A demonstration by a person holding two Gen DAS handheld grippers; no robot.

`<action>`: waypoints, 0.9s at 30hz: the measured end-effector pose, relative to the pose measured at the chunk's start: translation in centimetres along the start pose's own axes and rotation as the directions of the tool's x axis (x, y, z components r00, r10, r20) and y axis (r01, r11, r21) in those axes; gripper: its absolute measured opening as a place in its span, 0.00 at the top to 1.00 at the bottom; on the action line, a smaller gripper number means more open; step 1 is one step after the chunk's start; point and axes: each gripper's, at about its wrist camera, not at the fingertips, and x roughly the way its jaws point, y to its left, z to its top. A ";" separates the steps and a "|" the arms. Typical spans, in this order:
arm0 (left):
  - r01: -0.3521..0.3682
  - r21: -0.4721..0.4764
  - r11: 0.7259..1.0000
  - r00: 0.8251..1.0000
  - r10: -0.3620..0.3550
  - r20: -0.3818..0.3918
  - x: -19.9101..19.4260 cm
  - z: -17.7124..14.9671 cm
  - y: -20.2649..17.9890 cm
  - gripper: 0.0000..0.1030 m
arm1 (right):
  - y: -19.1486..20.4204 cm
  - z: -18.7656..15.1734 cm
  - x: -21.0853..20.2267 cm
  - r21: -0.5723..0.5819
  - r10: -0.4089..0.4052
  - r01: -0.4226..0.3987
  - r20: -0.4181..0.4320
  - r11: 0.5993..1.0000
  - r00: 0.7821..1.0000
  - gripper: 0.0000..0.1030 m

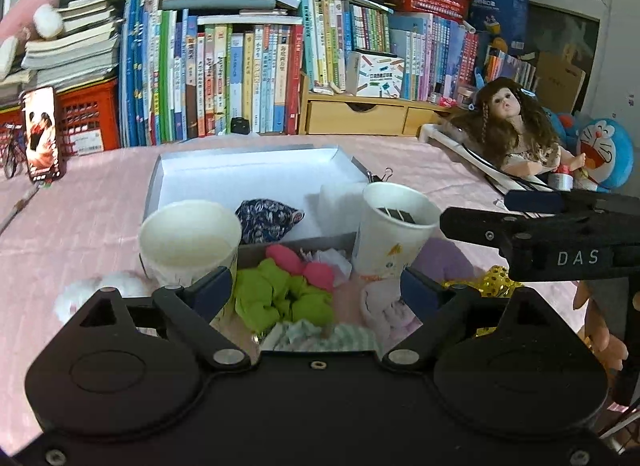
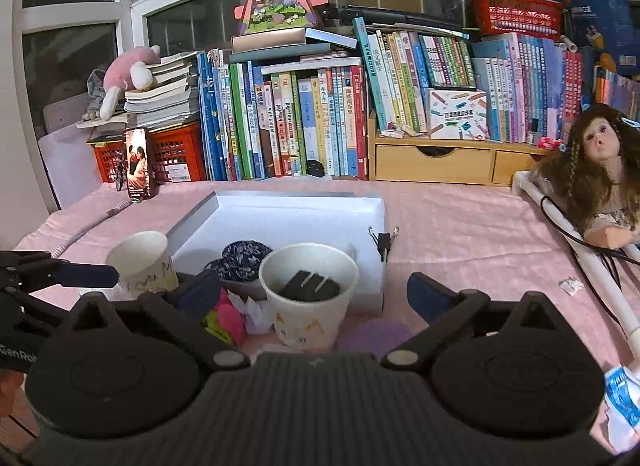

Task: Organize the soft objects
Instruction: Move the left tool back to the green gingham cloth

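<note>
In the left wrist view my left gripper (image 1: 316,288) stands open over a heap of soft items on the pink cloth: a lime green scrunchie (image 1: 280,300), a pink scrunchie (image 1: 306,264), a striped cloth (image 1: 320,336) and a pale pink fluffy roll (image 1: 384,304). Nothing is pinched between its fingers. Beyond the heap lies a white shallow box (image 1: 256,169) holding a dark floral pouch (image 1: 266,217). My right gripper (image 2: 314,292) is open too, with a paper cup (image 2: 308,306) containing a black plug just ahead of it, untouched.
An empty paper cup (image 1: 190,238) stands left of the heap. A purple soft piece (image 1: 444,258) and gold sequin fabric (image 1: 496,278) lie to the right. A binder clip (image 2: 384,242), a doll (image 2: 600,169), an upright phone (image 2: 138,163) and rows of books (image 2: 304,121) surround the box.
</note>
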 end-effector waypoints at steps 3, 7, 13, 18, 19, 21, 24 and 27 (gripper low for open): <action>-0.008 -0.007 1.000 1.000 0.008 0.012 -0.2 -1.0 0.1 0.10 | -0.1 -0.7 -0.1 0.003 -0.009 0.009 -0.003 1.000 1.000 0.00; -0.026 0.000 1.000 1.000 0.026 0.015 -0.3 -2.4 -0.2 0.09 | -0.1 -1.8 -0.5 0.003 -0.037 0.037 0.012 0.999 0.999 0.00; -0.050 -0.006 0.999 0.999 0.050 0.013 0.1 -4.6 -0.5 0.08 | 0.1 -4.2 -1.2 0.005 -0.113 0.113 0.083 0.994 0.990 0.00; -0.077 0.009 0.997 0.997 0.077 0.003 0.9 -6.3 -1.2 0.07 | 0.6 -6.7 -1.1 0.007 -0.158 0.159 0.111 0.987 0.981 0.00; -0.080 0.013 0.997 0.997 0.080 0.002 1.0 -6.7 -1.3 0.07 | 0.8 -7.1 -1.0 0.002 -0.164 0.165 0.112 0.986 0.980 0.00; -0.093 0.020 0.995 0.996 0.093 0.005 1.2 -7.2 -1.7 0.07 | 1.0 -7.9 -0.9 -0.004 -0.178 0.179 0.112 0.984 0.978 0.00; -0.104 0.027 0.994 0.994 0.104 0.016 1.4 -7.7 -2.0 0.07 | 1.1 -9.0 -0.8 0.000 -0.204 0.206 0.116 0.979 0.972 0.00; -0.104 0.029 0.994 0.994 0.104 0.022 1.5 -8.1 -2.4 0.07 | 1.3 -9.8 -0.9 0.004 -0.240 0.242 0.132 0.970 0.962 0.00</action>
